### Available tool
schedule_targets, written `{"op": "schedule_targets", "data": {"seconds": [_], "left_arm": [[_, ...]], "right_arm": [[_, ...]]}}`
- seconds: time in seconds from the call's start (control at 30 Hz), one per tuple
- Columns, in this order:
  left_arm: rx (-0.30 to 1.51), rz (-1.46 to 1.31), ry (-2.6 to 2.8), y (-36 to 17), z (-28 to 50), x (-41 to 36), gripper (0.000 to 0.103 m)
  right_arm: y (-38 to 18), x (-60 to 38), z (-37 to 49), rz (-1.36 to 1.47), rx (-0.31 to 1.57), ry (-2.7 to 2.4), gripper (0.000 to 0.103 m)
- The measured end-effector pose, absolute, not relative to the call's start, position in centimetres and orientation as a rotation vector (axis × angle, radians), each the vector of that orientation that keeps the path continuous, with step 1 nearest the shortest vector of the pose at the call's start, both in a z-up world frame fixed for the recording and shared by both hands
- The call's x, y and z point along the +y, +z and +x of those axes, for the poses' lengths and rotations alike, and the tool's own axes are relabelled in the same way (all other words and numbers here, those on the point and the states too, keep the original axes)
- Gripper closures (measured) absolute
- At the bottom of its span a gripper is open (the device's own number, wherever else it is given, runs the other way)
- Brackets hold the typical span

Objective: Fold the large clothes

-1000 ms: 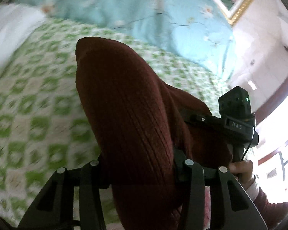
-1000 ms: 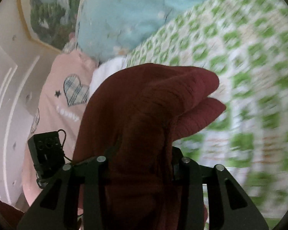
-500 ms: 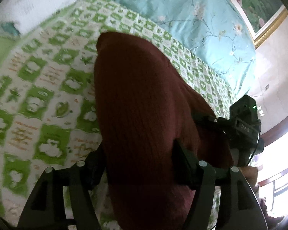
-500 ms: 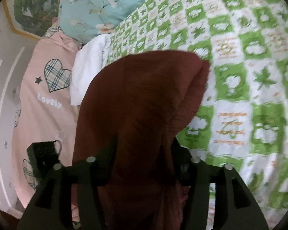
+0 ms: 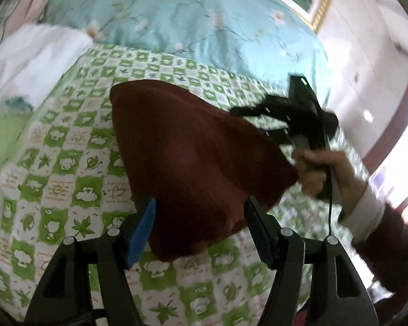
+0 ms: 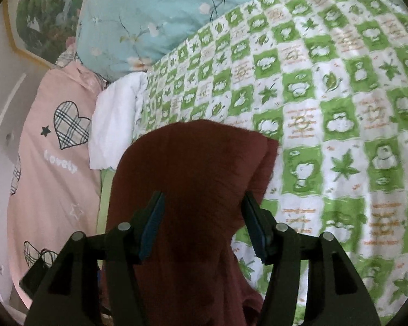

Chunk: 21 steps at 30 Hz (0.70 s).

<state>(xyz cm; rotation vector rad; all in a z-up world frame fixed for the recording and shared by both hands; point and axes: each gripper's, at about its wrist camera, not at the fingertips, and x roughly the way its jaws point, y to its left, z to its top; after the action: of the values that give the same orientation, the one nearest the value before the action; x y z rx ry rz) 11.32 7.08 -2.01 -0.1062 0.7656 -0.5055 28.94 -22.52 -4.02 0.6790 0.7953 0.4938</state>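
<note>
A dark red knit garment [image 5: 193, 157] lies bunched on the green-and-white checked bedspread [image 5: 68, 146]. My left gripper [image 5: 198, 222] is open, its blue-padded fingers [image 5: 141, 228] spread either side of the garment's near edge. The other gripper shows in this view [image 5: 299, 116], held in a hand at the garment's far right corner. In the right wrist view the same garment [image 6: 198, 179] lies between the fingers of my right gripper [image 6: 204, 225], which is open, with the cloth draped loose over its base.
A light blue floral quilt [image 5: 198, 19] lies at the head of the bed. A white folded cloth [image 5: 32, 62] and a pink pillow with plaid hearts [image 6: 54, 146] lie at the side. A framed picture [image 6: 38, 13] hangs on the wall.
Both grippers have opened and let go of the garment. It has dropped from hanging in the air to lying on the bedspread, and both grippers have pulled back a little.
</note>
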Motion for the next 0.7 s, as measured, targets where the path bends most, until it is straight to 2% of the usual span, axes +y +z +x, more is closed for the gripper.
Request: {"op": "schedule_targets", "data": {"seconds": [0.03, 0.07, 0.1, 0.2, 0.27, 0.37, 0.53, 0.63, 0.67, 0.7], "left_arm": [[0.756, -0.062, -0.496, -2.1, 10.9, 6.5, 0.036], [0.748, -0.027, -0.486, -2.3, 10.7, 6.2, 0.036], [0.738, 0.016, -0.472, -2.5, 10.6, 5.7, 0.036], [0.723, 0.107, -0.449, -3.0, 10.6, 4.7, 0.036], [0.706, 0.155, -0.440, -3.0, 10.5, 4.1, 0.047], [0.703, 0.162, -0.457, -2.8, 10.7, 3.7, 0.051], [0.717, 0.208, -0.446, -3.9, 11.1, 2.9, 0.051], [0.724, 0.256, -0.422, -4.4, 10.6, 2.9, 0.051], [0.730, 0.251, -0.420, -4.5, 10.6, 3.2, 0.051], [0.738, 0.235, -0.421, -4.5, 10.6, 3.6, 0.051]], "right_arm": [[-4.0, -22.2, 29.1, 0.664, 0.798, 0.491, 0.052], [-3.9, -21.9, 29.4, 0.648, 0.800, 0.491, 0.070], [-3.6, -21.6, 29.6, 0.634, 0.798, 0.492, 0.081], [-1.7, -21.2, 29.5, 0.573, 0.750, 0.493, 0.092], [0.3, -21.3, 28.9, 0.539, 0.676, 0.505, 0.092], [2.2, -22.0, 28.2, 0.500, 0.609, 0.497, 0.092], [-2.6, -22.2, 30.4, 0.549, 0.799, 0.460, 0.090], [-4.5, -22.3, 30.1, 0.606, 0.826, 0.453, 0.078], [-4.7, -22.6, 29.7, 0.631, 0.821, 0.442, 0.067], [-4.5, -23.0, 29.0, 0.647, 0.803, 0.429, 0.064]]}}
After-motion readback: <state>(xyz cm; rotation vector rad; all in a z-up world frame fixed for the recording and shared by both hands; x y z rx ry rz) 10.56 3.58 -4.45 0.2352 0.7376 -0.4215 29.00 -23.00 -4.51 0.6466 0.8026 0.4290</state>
